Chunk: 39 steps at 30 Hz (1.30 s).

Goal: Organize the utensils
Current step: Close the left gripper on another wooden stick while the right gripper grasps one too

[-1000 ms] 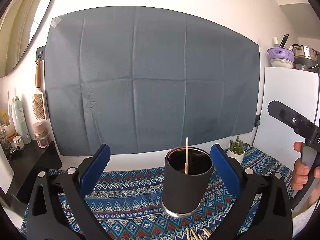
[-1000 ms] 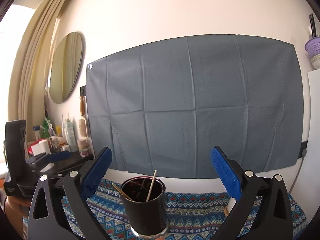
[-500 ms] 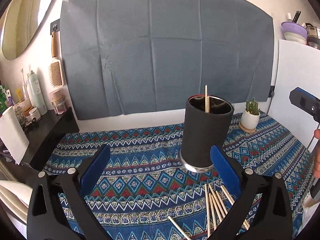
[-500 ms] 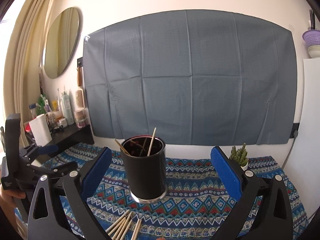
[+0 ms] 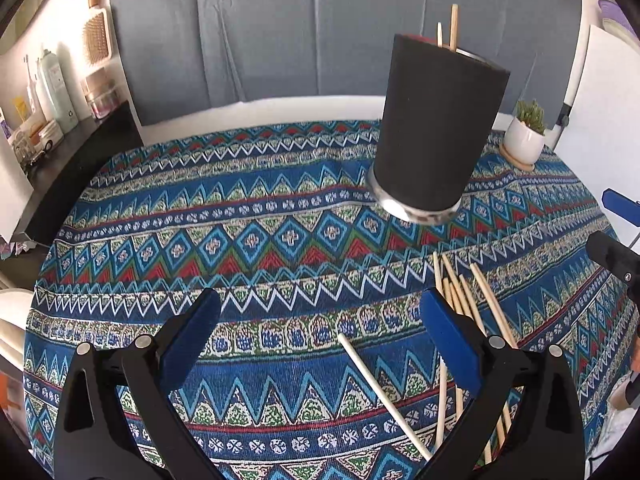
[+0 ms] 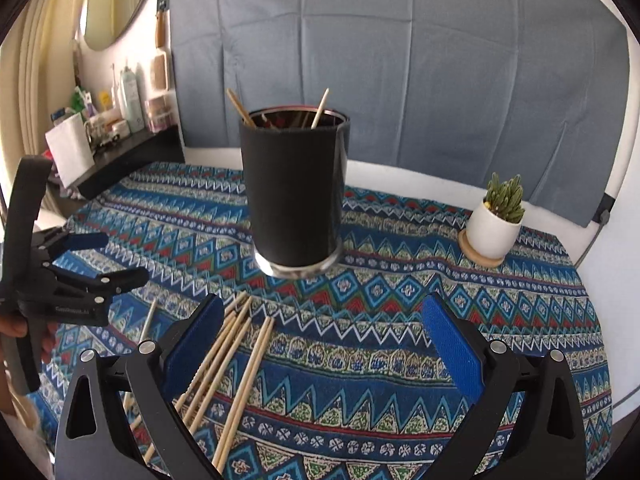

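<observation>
A black cylindrical cup (image 5: 434, 136) (image 6: 294, 192) stands upright on the patterned tablecloth (image 5: 240, 240) (image 6: 480, 320), with two chopsticks (image 6: 320, 108) poking out of its top. Several loose wooden chopsticks (image 5: 460, 292) (image 6: 232, 356) lie in a bundle on the cloth in front of the cup. One paler stick (image 5: 380, 388) lies apart from them. My left gripper (image 5: 318, 308) (image 6: 126, 256) hovers open over the cloth, left of the bundle. My right gripper (image 6: 320, 312) (image 5: 604, 226) is open too, above the bundle's right side and short of the cup. Neither holds anything.
A small cactus in a white pot (image 5: 524, 140) (image 6: 494, 224) stands on a wooden coaster at the back right. A black shelf (image 6: 132, 156) with bottles and jars runs along the left. A grey cloth (image 6: 400, 60) hangs on the wall behind; a white panel (image 5: 604, 100) stands at the right.
Both views have tipped down toward the table, bringing the loose chopsticks on the cloth into sight. The cup now appears farther up in each view. Both grippers stay open.
</observation>
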### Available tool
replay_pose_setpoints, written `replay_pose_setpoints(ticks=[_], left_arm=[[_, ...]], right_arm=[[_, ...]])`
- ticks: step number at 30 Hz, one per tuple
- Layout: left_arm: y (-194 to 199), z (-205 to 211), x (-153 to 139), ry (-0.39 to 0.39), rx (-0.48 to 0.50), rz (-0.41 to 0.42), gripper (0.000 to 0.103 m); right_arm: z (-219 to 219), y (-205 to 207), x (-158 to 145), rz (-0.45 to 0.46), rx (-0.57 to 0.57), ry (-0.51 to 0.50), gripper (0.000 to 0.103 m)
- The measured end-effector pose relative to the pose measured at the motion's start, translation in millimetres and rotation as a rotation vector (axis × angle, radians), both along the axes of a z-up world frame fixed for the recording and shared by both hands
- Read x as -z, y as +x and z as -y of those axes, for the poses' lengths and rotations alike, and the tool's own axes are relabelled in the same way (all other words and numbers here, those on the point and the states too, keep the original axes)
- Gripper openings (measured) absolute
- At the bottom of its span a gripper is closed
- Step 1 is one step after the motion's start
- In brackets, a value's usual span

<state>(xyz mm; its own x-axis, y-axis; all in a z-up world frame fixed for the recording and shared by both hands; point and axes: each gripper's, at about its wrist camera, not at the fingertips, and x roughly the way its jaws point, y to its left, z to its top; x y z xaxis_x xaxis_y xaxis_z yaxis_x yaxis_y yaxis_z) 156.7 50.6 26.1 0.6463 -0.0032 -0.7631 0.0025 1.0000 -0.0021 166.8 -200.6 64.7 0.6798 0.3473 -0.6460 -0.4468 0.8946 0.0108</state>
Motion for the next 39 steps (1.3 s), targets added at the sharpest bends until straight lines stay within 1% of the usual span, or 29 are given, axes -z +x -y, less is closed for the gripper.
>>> replay_pose_setpoints(ticks=[2, 4, 10, 14, 17, 20, 24, 30, 32, 34, 39], left_arm=[[2.4, -1.3, 9.3, -0.012, -0.001, -0.048, 0.097], [2.2, -3.4, 15.8, -0.039, -0.004, -0.071, 0.097], [1.5, -6.3, 32.3, -0.046, -0.019, -0.143, 0.097], [2.4, -2.6, 40.0, -0.021, -0.019, -0.178, 0.097], [3.4, 0.2, 46.6, -0.03, -0.005, -0.204, 0.097], [2.6, 4.6, 49.4, 0.015, 0.003, -0.195, 0.097], [1.5, 4.9, 49.2, 0.013, 0.005, -0.188, 0.097], [-1.2, 5.4, 48.3, 0.019, 0.001, -0.165, 0.099], [-2.9, 5.9, 48.2, 0.018, -0.004, -0.154, 0.099], [-5.6, 7.1, 47.9, 0.018, -0.016, -0.146, 0.099], [-8.4, 6.8, 48.7, 0.013, -0.026, -0.138, 0.099]], right_arm=[[-3.5, 2.2, 13.1, -0.049, -0.009, -0.028, 0.095], [-5.9, 3.8, 24.5, -0.088, -0.01, -0.054, 0.095], [-11.7, 16.0, 50.5, -0.204, 0.0, -0.098, 0.095], [-13.4, 23.6, 60.6, -0.251, 0.002, -0.112, 0.095], [-14.7, 25.2, 67.1, -0.274, 0.003, -0.114, 0.095], [-17.1, 24.4, 69.1, -0.292, -0.016, -0.095, 0.095], [-25.3, 22.3, 76.2, -0.312, -0.038, -0.133, 0.095], [-23.8, 25.1, 80.2, -0.341, -0.029, -0.095, 0.095], [-22.2, 26.9, 82.7, -0.356, -0.016, -0.066, 0.096], [-24.0, 26.5, 82.2, -0.35, -0.012, -0.077, 0.095], [-17.2, 29.2, 82.2, -0.378, 0.021, -0.073, 0.095]])
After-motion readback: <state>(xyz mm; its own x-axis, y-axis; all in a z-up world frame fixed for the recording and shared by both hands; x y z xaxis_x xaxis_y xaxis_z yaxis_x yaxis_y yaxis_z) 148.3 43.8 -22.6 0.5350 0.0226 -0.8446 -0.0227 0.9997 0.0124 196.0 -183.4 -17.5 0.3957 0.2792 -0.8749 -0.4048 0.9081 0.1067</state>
